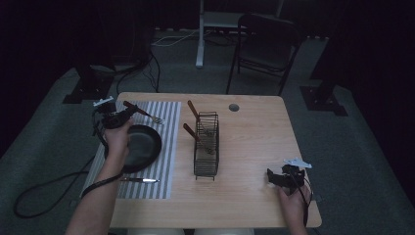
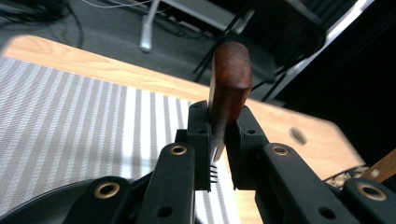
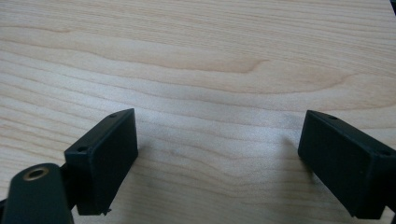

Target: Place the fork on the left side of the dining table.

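Note:
My left gripper [image 1: 127, 112] is over the far left of the striped placemat [image 1: 169, 147]. It is shut on the wooden handle of a fork [image 1: 144, 114], whose tines point right, towards the wire basket. In the left gripper view the brown fork handle [image 2: 228, 79] stands up between the two closed jaws of the left gripper [image 2: 218, 128]. My right gripper [image 1: 271, 176] is near the table's front right corner. In the right gripper view this gripper [image 3: 217, 154] is open, jaws wide apart over bare wood with nothing between them.
A black plate [image 1: 144, 144] lies on the placemat under my left hand. A knife [image 1: 139, 180] rests at the mat's near edge. A wire basket [image 1: 206, 147] with two wooden-handled utensils stands mid-table. A cable hole [image 1: 234, 107] and a chair [image 1: 266, 44] are beyond.

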A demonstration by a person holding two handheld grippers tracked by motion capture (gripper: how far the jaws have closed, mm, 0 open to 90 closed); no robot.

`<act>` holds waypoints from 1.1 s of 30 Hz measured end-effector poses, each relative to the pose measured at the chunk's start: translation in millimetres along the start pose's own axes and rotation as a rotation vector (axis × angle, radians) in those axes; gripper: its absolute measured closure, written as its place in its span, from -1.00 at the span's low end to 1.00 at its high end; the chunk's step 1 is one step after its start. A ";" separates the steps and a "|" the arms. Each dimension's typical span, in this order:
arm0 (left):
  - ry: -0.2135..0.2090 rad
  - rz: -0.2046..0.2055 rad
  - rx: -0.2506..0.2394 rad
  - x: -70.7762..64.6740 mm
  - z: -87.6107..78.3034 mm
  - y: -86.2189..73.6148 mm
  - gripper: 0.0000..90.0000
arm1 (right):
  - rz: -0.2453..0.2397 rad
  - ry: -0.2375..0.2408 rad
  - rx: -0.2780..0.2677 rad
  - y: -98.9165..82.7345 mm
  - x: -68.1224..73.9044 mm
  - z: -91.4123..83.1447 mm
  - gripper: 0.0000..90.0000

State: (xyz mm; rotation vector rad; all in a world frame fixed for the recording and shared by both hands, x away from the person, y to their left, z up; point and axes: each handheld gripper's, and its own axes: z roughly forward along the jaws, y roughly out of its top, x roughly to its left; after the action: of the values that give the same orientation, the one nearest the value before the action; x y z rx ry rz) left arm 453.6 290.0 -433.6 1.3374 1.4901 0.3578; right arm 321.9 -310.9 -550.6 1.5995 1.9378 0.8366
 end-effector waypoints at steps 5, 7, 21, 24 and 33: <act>0.024 -0.017 -0.001 9.2 14.1 -4.0 0.80 | 0.000 0.000 -0.001 0.0 0.0 0.0 -0.74; 0.036 -0.036 -0.002 14.3 18.0 -5.9 0.80 | 0.001 0.000 0.000 0.0 0.1 0.0 -0.74; 0.019 -0.163 -0.015 37.4 30.6 -20.8 0.79 | 0.000 0.000 0.000 0.0 0.0 0.0 -0.74; 0.002 -0.209 -0.027 46.4 30.4 -25.4 0.79 | 0.000 0.000 0.000 0.0 0.0 0.0 -0.74; -0.056 -0.349 -0.008 67.7 36.0 -32.6 0.79 | 0.000 0.000 0.000 0.0 0.0 0.0 -0.74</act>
State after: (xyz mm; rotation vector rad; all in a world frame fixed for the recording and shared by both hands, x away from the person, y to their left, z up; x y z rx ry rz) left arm 477.8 322.6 -506.3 1.0464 1.6369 0.1009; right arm 322.0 -310.9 -550.6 1.5999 1.9373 0.8367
